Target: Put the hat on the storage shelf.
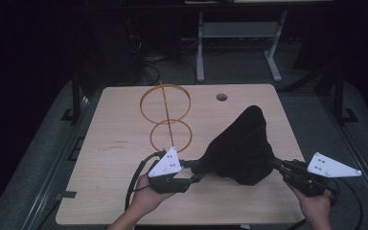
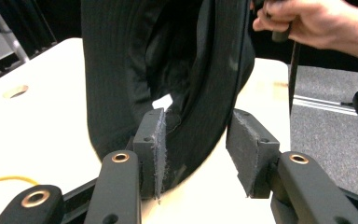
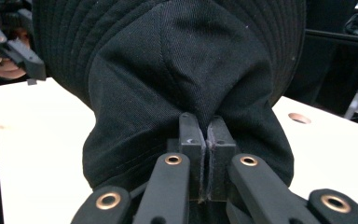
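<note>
A black cloth hat (image 1: 242, 146) with a stitched, ribbed brim hangs lifted over the near right part of the pale wooden table (image 1: 115, 143). The right gripper (image 3: 206, 135) pinches a fold of its crown tight. The left gripper (image 2: 196, 140) stands spread, brim between its felt-lined pads. A gold wire stand (image 1: 165, 112) of two rings rises toward the far edge.

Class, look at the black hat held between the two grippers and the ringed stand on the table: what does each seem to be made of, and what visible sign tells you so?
Black hat: seems woven cotton-like cloth, matt; twill weave, stitched rows on the brim and soft folds show. Ringed stand: probably thin metal wire with a golden finish; slender rings and a straight rod, though wood cannot be ruled out.
</note>
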Motion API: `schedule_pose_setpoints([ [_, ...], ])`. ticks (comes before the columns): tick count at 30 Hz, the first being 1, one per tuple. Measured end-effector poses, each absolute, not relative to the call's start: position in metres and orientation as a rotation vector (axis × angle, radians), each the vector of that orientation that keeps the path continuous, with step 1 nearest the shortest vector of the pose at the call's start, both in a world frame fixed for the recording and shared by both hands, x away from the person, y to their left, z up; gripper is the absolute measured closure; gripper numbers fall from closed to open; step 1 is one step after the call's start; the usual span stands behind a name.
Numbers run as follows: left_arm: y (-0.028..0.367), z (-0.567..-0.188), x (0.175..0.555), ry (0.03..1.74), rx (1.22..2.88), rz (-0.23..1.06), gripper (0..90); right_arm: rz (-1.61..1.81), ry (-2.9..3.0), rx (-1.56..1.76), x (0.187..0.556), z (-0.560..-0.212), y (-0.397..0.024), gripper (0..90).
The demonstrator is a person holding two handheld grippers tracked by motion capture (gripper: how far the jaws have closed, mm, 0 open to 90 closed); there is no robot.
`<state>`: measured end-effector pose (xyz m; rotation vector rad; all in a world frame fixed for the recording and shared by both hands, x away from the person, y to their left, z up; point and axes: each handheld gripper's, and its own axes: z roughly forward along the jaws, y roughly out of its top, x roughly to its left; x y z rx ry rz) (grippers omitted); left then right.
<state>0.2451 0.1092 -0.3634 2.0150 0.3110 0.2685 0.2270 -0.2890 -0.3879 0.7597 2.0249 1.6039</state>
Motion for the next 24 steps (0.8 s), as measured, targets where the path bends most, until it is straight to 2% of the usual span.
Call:
schedule_pose_setpoints([
  [24, 0.148, -0.397, 0.248, 0.437, 2.039, 0.267, 52.2, 1.577, 2.025, 0.819, 0.242, -0.348, -0.292, 88.0],
])
